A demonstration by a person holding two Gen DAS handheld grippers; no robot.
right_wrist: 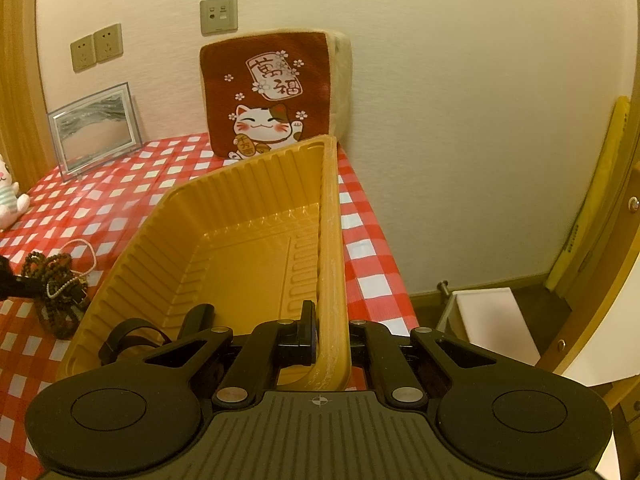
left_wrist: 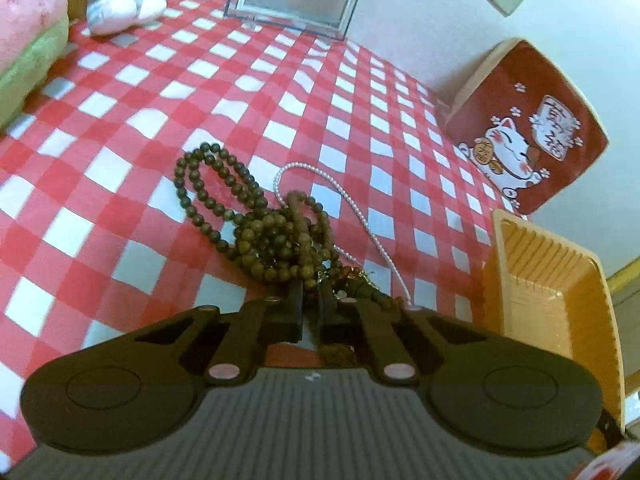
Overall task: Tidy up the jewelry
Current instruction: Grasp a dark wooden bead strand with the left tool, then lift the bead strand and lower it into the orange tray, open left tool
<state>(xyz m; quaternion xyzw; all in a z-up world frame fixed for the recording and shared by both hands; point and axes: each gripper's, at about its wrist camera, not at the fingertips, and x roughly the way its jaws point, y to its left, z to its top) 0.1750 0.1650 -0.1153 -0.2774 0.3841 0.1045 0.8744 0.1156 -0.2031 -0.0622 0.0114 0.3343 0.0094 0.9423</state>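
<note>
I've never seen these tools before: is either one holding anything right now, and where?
Yes. The right gripper clamps the yellow tray by its side wall. The left gripper pinches the tangled bead strands at their near end.

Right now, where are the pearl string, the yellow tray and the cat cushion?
pearl string (left_wrist: 357,209): left wrist view, on its long straight run across the cloth.
yellow tray (right_wrist: 240,264): right wrist view, on its bare floor.
cat cushion (right_wrist: 264,92): right wrist view, on its red front.

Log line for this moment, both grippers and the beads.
left gripper: shut on bead pile | right gripper: shut on yellow tray wall, tray tilted | beads on checked cloth, none in tray
</note>
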